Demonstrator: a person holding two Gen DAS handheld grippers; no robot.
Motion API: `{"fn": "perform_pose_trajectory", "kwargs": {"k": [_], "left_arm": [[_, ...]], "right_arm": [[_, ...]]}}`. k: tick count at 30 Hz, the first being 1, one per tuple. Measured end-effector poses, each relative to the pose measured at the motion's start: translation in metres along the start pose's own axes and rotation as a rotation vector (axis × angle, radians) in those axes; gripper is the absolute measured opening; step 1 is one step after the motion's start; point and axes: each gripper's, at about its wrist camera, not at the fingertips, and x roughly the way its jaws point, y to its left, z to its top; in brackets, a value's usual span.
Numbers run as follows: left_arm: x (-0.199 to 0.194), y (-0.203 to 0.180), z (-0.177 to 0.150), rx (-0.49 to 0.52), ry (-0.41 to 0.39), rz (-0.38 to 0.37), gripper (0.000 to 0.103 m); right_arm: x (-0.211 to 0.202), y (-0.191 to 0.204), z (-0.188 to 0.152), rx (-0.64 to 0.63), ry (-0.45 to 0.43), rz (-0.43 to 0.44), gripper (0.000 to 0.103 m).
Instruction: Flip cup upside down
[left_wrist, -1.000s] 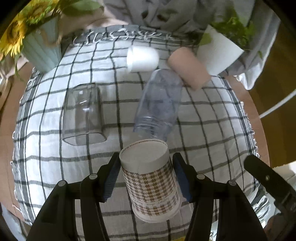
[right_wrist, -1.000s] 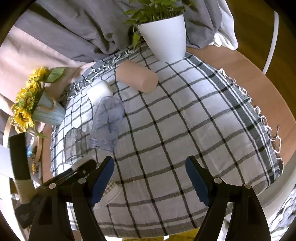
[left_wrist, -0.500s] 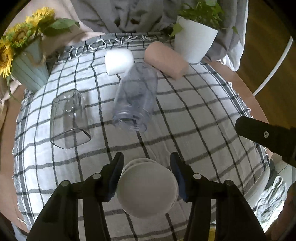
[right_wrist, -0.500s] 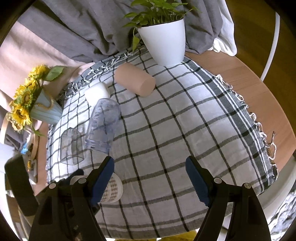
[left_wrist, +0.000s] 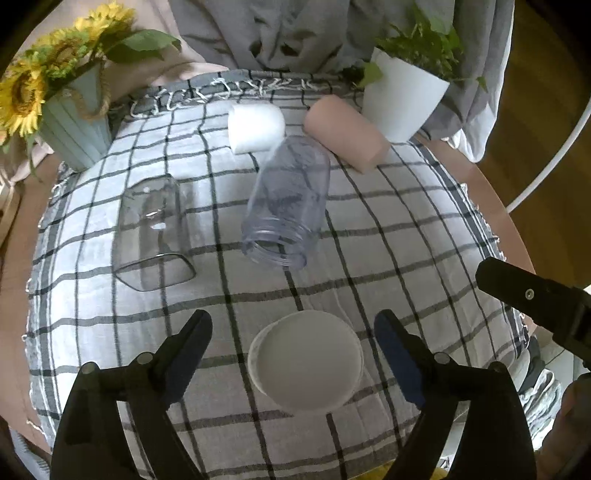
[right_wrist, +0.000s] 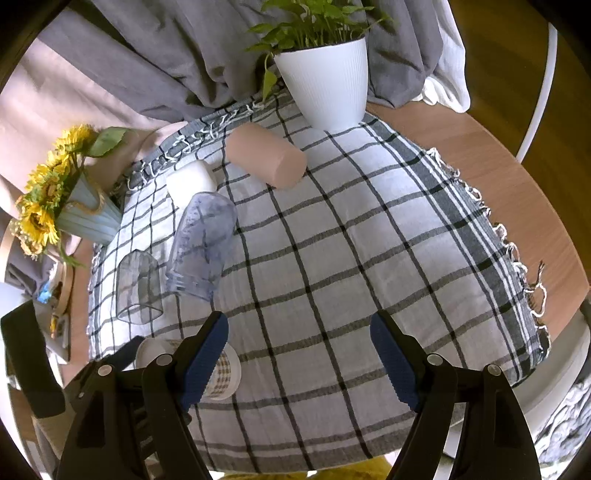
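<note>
Left wrist view: my left gripper (left_wrist: 293, 341) is spread wide, the paper cup (left_wrist: 306, 361) standing upside down on the checked cloth (left_wrist: 388, 240) between its fingers, untouched. My right gripper (right_wrist: 299, 354) is spread too, holding nothing.

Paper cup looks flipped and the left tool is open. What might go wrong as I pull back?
The left tool stands open with the paper cup between its fingers, neither touching; a sideways drift on retreat might tip it. The checked cloth looks rumpled just beyond the cup, so its footing may be uneven. The clear plastic jar lies on its side ahead and may roll if the cloth is tugged.
</note>
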Motion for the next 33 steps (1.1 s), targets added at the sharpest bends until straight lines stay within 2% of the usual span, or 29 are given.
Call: {"fn": "perform_pose_trajectory", "kwargs": {"k": [3,4,6,9,13,20,26,33], "left_arm": [[-0.018,0.005,0.000,-0.031,-0.043,0.005,0.091],[-0.025,0.008,0.000,-0.044,-0.062,0.015,0.095],[-0.041,0.014,0.001,-0.074,-0.111,0.044,0.097],[-0.064,0.023,0.000,-0.107,-0.182,0.115,0.102],[-0.094,0.033,-0.001,-0.132,-0.272,0.193,0.103],[-0.143,0.038,-0.009,-0.139,-0.422,0.282,0.103],[-0.175,0.041,-0.015,-0.152,-0.516,0.321,0.103],[-0.195,0.046,-0.026,-0.170,-0.575,0.359,0.103]], "right_arm": [[-0.009,0.003,0.001,-0.012,-0.016,0.006,0.080],[-0.014,0.004,0.001,-0.015,-0.028,0.006,0.081],[-0.025,0.007,0.001,-0.025,-0.059,0.008,0.085],[-0.042,0.015,0.000,-0.054,-0.106,0.012,0.086],[-0.068,0.031,0.000,-0.116,-0.190,0.024,0.088],[-0.106,0.060,-0.009,-0.226,-0.344,0.046,0.092],[-0.129,0.071,-0.018,-0.261,-0.439,0.066,0.093],[-0.139,0.077,-0.028,-0.264,-0.467,0.094,0.093]]}}
